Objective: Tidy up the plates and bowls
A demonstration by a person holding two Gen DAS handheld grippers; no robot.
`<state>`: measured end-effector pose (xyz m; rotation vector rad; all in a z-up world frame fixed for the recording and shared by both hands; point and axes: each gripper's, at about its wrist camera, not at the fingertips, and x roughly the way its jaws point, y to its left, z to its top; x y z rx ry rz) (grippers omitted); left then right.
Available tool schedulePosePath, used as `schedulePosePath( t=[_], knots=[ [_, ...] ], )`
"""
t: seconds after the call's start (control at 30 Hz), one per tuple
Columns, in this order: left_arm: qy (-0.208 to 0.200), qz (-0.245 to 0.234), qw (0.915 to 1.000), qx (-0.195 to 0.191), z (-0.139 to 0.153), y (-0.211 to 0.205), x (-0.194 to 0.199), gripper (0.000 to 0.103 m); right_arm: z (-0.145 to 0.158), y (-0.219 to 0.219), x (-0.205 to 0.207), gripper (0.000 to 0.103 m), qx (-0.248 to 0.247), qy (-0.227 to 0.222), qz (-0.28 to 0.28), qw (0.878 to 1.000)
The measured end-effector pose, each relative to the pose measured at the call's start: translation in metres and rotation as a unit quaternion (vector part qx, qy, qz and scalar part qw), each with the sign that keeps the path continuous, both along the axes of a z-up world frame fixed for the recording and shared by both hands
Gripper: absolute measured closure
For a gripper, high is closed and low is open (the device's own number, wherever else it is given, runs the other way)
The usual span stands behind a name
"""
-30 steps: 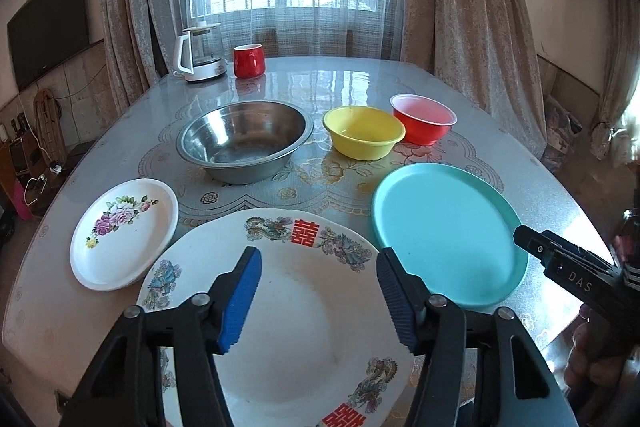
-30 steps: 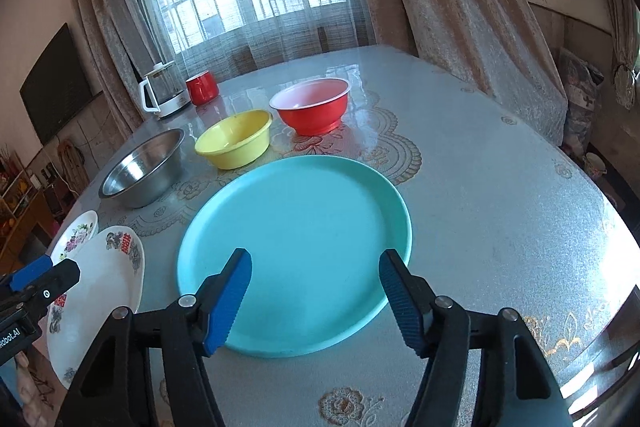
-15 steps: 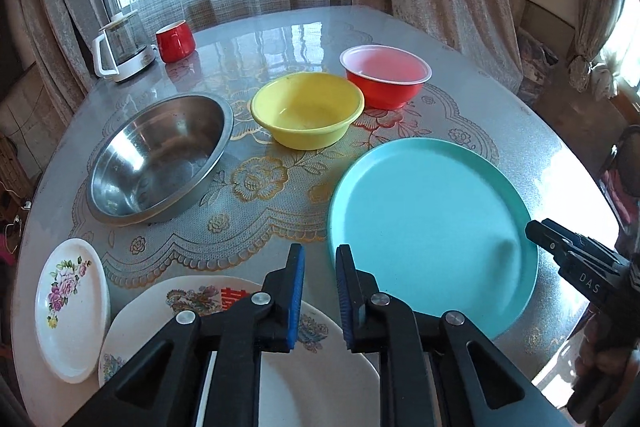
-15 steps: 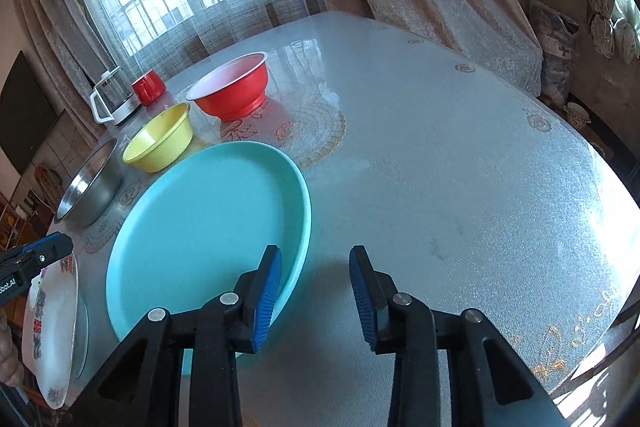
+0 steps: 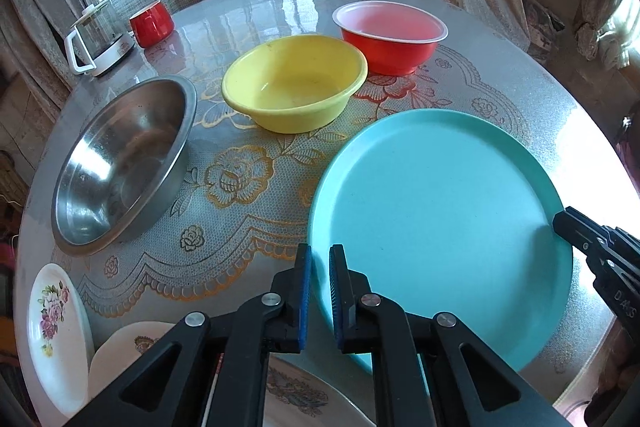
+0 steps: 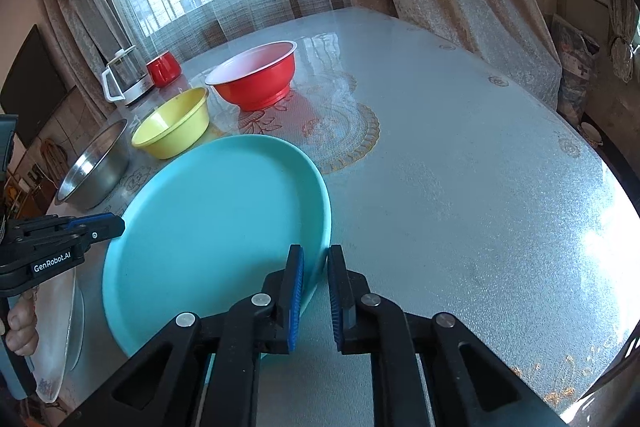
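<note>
- Since both grippers have just been closing on opposite edges of the teal plate (image 5: 440,211), the step in hand looks like a two-sided lift of it.
- Left gripper (image 5: 319,291): its jaws stand nearly together with the plate's near-left rim between the blue pads; right gripper (image 6: 315,291): likewise clamped over the plate's right rim.
- That plate sits on the glass-topped table (image 6: 460,167), just in front of the yellow bowl (image 5: 294,83) and near the red bowl (image 5: 390,37).
- Raise both sides together and keep the plate level; uneven lifting could twist the rim out of one grip.
- Clear the large patterned plate (image 5: 304,393), which lies close by the left gripper, before carrying across.
- Stacking onto that plate seems the likely aim, though the small flowered plate (image 5: 56,327) and steel bowl (image 5: 120,163) lie nearby, so swing low and slowly.
</note>
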<state>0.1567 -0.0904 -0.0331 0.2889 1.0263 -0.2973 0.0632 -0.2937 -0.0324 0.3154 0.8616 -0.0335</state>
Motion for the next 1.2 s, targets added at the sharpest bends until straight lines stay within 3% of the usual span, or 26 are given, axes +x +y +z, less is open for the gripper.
schedulePosePath(
  t=[0.27, 0.4, 0.57, 0.87, 1.03, 1.2],
  knots=[
    [-0.006, 0.035, 0.9993, 0.013, -0.004, 0.019, 0.007, 0.094, 0.0, 0.015, 0.009, 0.091, 0.008, 0.002, 0.022, 1.0],
    [-0.008, 0.04, 0.9992, -0.002, -0.003, 0.028, 0.005, 0.094, 0.0, 0.028, 0.011, 0.091, -0.027, 0.0, 0.026, 0.999],
    [-0.02, 0.047, 0.9986, -0.012, -0.002, 0.031, -0.002, 0.094, 0.0, 0.029, 0.007, 0.09, -0.02, 0.001, 0.032, 0.999],
    [-0.051, 0.074, 0.9938, -0.066, 0.019, 0.051, -0.013, 0.094, 0.001, 0.033, 0.008, 0.089, -0.03, 0.002, 0.026, 0.999],
    [-0.068, 0.09, 0.9898, -0.087, 0.034, 0.068, -0.027, 0.093, 0.002, 0.028, 0.008, 0.076, -0.01, 0.009, 0.021, 1.0],
    [-0.07, 0.113, 0.9846, -0.114, 0.04, 0.091, -0.041, 0.093, 0.012, 0.024, 0.007, 0.074, -0.012, 0.002, 0.009, 1.0]
  ],
)
